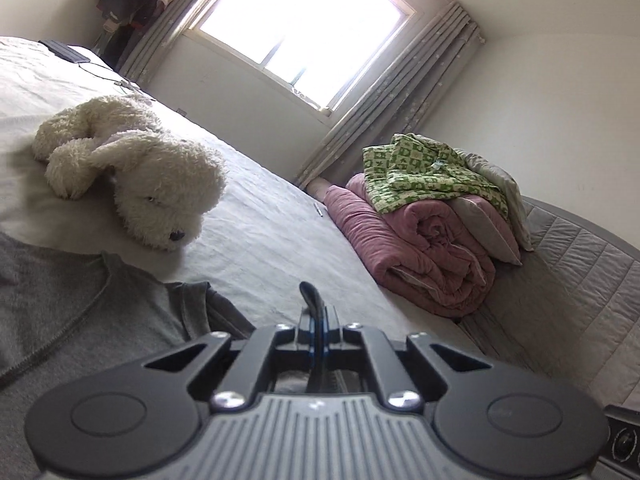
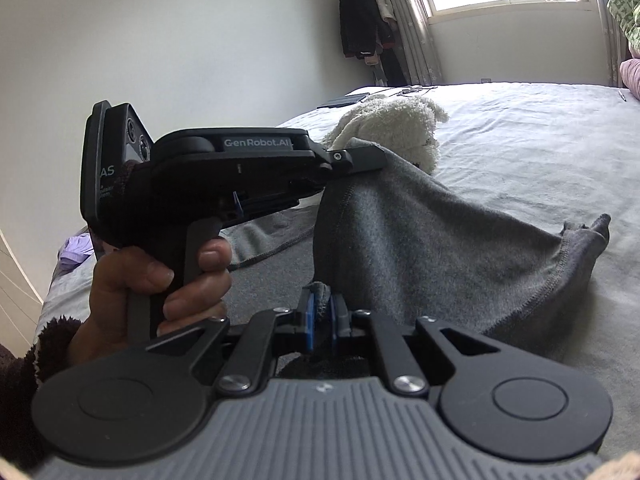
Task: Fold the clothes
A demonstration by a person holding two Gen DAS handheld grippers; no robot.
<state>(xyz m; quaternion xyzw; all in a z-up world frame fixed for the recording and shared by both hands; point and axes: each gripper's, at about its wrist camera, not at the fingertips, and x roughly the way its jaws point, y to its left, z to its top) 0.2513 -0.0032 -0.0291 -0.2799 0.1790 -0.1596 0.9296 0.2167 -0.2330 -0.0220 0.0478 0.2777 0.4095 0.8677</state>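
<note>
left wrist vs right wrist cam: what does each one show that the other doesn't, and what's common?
Left wrist only: the rolled pink quilt with a green patterned cloth on top, beside the quilted grey headboard.

Right wrist only: the left gripper seen from the side, the hand on its handle, and the right gripper shut on a bunched edge of the grey garment, which the two grippers hold lifted.

Both: the grey garment, the white plush dog, the bed sheet, the window and its curtains.
</note>
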